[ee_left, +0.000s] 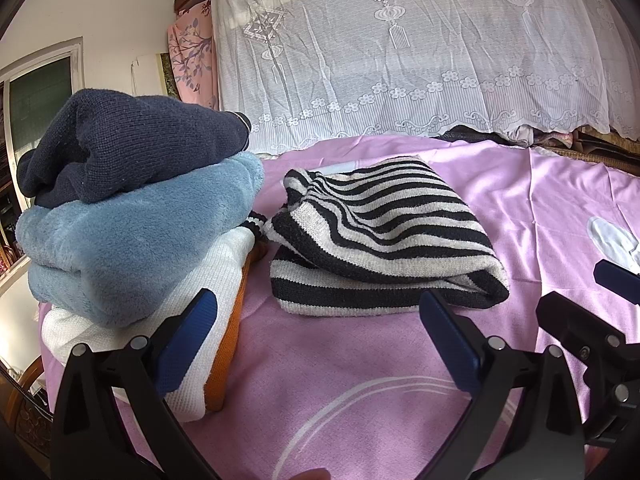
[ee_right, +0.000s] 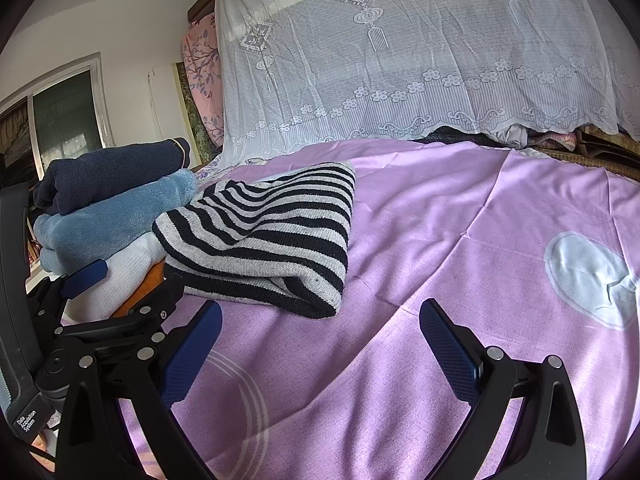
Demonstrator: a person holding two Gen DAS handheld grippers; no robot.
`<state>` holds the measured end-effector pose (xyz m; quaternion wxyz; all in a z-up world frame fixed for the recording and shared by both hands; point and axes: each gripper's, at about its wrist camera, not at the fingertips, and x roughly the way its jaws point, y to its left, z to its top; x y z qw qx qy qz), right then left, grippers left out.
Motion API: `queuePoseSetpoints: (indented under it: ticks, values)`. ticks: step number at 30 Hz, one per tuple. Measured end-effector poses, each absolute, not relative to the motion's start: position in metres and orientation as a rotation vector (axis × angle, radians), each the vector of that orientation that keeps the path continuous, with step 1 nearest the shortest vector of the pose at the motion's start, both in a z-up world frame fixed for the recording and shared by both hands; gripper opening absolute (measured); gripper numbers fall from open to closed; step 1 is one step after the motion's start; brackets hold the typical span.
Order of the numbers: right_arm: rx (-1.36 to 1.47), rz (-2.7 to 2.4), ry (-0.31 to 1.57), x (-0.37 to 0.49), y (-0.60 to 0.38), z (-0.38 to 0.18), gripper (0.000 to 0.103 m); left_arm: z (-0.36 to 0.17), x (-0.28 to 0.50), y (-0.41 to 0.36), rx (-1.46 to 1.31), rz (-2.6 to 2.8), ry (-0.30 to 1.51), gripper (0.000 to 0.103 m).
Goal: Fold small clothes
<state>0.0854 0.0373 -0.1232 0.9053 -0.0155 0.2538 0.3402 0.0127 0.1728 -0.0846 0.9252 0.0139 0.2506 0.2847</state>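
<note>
A folded black-and-white striped knit (ee_left: 384, 236) (ee_right: 272, 236) lies on the pink sheet (ee_left: 340, 380) (ee_right: 460, 240). To its left stands a stack of folded clothes: a navy knit (ee_left: 128, 148) (ee_right: 116, 176) on top, a light blue fleece (ee_left: 132, 236) (ee_right: 116, 216) under it, a white and orange knit (ee_left: 212, 312) (ee_right: 120, 280) at the bottom. My left gripper (ee_left: 316, 312) is open just in front of the striped knit, its left finger by the stack. My right gripper (ee_right: 320, 320) is open near the knit's front right corner, holding nothing.
A white lace cover (ee_left: 420, 52) (ee_right: 420, 52) drapes over furniture behind the sheet. A window (ee_left: 36, 96) (ee_right: 64, 116) is at the far left. A white shape (ee_right: 588, 276) is printed on the sheet to the right. The sheet's right half holds no clothes.
</note>
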Motion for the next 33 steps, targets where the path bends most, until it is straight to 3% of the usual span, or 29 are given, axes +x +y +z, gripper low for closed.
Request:
queuePoseSetpoints:
  ticks: [33]
  values:
    - [-0.028, 0.7, 0.529, 0.0855, 0.0387, -0.1257, 0.1, -0.0867, 0.0143, 0.18, 0.029, 0.562, 0.503, 0.099]
